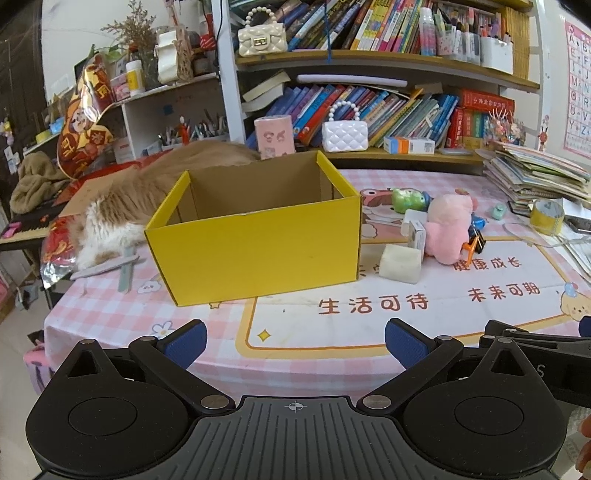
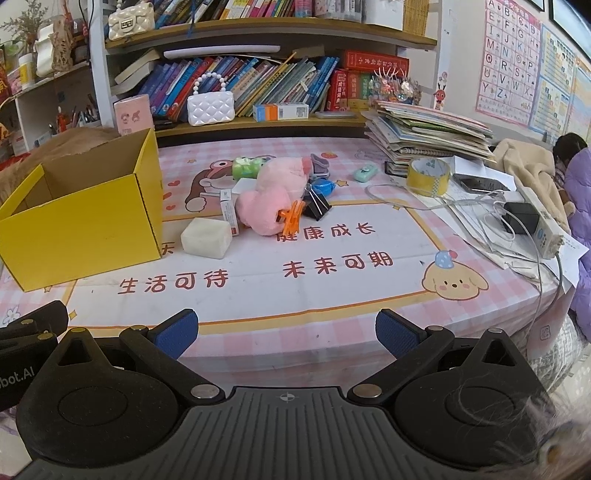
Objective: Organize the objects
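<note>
We are holding both grippers, the left gripper [image 1: 295,345] and the right gripper [image 2: 286,336], wide open and empty (low in frame); we are lining up squarely on the white block [image 2: 206,236] beside the yellow box [image 2: 85,221].

A bench [image 2: 332,295] under a pink checked cloth with cartoon prints stands against a wooden bookshelf [image 2: 273,26] crammed with leaning books. A white shelf unit [image 1: 166,107] stands to the left of it. On the pale wall at the right hang alphabet posters [image 2: 509,55]. The light is soft and even.
</note>
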